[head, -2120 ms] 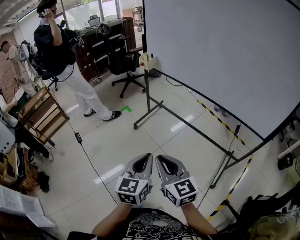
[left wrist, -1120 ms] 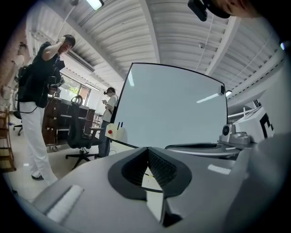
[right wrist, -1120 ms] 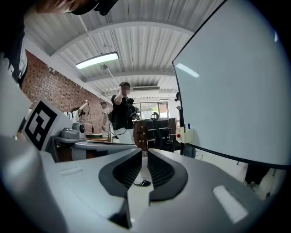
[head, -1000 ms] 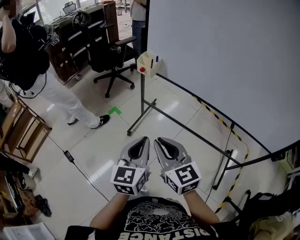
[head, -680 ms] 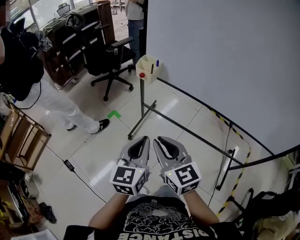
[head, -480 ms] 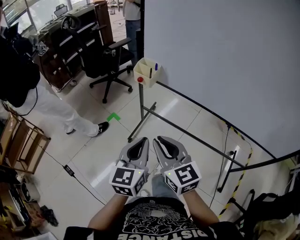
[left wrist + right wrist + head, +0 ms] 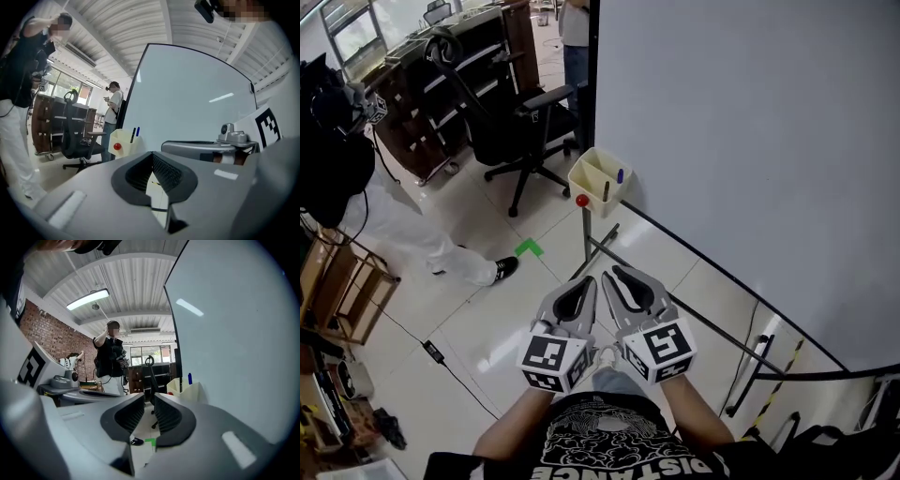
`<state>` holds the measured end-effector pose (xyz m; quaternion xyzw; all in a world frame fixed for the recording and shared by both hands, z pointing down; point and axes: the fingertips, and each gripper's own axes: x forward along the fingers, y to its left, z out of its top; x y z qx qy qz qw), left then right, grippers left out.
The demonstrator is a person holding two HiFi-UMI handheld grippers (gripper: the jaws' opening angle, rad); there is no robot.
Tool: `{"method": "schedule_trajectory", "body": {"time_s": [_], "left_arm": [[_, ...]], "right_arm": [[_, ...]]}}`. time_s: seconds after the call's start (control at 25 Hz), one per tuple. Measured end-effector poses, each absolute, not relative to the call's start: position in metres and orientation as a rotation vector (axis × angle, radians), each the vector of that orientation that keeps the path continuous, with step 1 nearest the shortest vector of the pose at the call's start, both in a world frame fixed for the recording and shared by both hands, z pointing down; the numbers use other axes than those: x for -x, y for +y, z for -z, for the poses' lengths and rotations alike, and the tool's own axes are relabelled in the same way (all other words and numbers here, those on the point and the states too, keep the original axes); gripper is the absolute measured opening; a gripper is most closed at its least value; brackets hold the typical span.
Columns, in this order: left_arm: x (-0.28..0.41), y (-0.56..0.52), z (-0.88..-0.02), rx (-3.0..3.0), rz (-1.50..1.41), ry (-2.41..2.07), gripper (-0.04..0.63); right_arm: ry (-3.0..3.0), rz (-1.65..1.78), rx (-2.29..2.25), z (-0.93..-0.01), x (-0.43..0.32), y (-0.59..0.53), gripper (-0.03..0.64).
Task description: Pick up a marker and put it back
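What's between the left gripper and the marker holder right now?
Head view: only bare floor and the whiteboard stand, its post and foot under the holder. Nothing else lies between the left gripper and it.

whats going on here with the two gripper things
A person holds a gripper in each hand, both aimed at a cream holder at the whiteboard's lower corner. A blue marker and a dark marker stand in it. Nothing is picked up yet. The left gripper is shut and empty. The right gripper's jaws have just been opening, with nothing between them. Both are short of the holder.
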<state>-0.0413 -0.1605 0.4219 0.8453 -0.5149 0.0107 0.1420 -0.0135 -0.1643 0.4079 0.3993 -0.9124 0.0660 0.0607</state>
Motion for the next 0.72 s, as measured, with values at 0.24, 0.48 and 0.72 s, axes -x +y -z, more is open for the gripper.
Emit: {"method": "schedule_trajectory", "body": {"time_s": [0.24,0.48,0.72], "left_arm": [[0.042,-0.205,-0.422,-2.389,-0.029,-1.536,0.005],[0.041,-0.234,-0.425,-2.379,-0.026,-1.589,0.006],[0.042,-0.255,-0.426,-2.349,-0.027,-1.608,0.006]], "right_arm": [[-2.772,-0.171,-1.190,-0.405,0.011,-0.231,0.054],[-2.762,-0.147,-1.199,-0.410,0.012,-0.285,0.083],[-2.740,-0.152,-1.179,-0.420,0.017,-0.314,0.107]]}}
